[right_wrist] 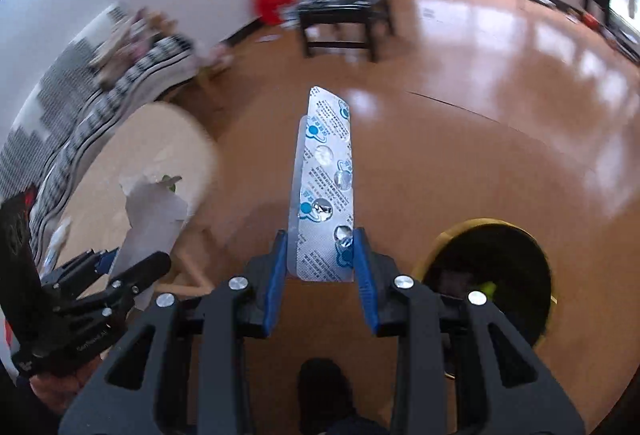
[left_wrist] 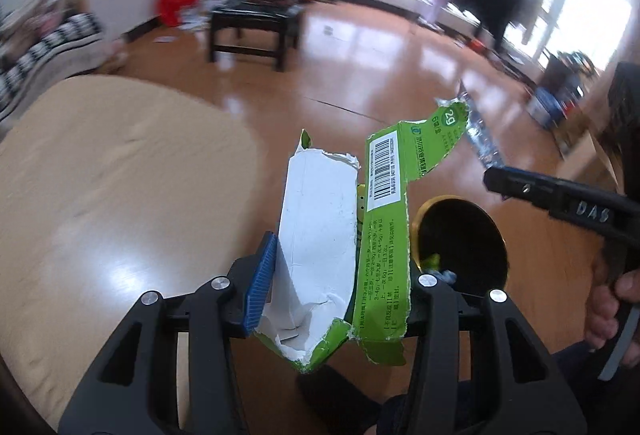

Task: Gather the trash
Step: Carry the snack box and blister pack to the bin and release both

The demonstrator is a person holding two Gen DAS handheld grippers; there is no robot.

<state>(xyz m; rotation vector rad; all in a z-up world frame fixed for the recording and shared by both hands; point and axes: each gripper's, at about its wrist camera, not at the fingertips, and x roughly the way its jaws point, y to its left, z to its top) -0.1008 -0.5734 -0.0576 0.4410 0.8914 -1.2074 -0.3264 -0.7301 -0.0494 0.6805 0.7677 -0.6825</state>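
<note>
- Gripping a torn green cardboard medicine box [left_wrist: 352, 235], the left tongs [left_wrist: 340, 291] are clamped on its lower part, with the blue ribbed pad [left_wrist: 260, 287] pressed against the box's white inner face.
- The box stands up and forward from between the fingers, its flap with a barcode label tilted off to the right.
- In the right wrist view the same box shows as a white torn sheet [right_wrist: 154, 219] rising from the left tongs [right_wrist: 116, 267] at the lower left.
- The right tongs [right_wrist: 322, 267] are closed on a silver foil blister strip with blue print [right_wrist: 324, 187]; both blue pads press its lower edges, and the strip sticks out straight ahead.
- From the left wrist view, the strip [left_wrist: 480, 139] juts up and left from the tip of the right tongs [left_wrist: 496, 179], just beside the box's upper flap.
- A round dark bin with a yellowish rim [right_wrist: 486, 283] sits on the glossy brown wooden floor [right_wrist: 500, 115], below and right of the right tongs; some green and pale scraps lie inside.
- In the left wrist view the bin [left_wrist: 464, 239] lies just right of the held box.
- A beige cushioned surface [left_wrist: 120, 195] lies to the left.
</note>
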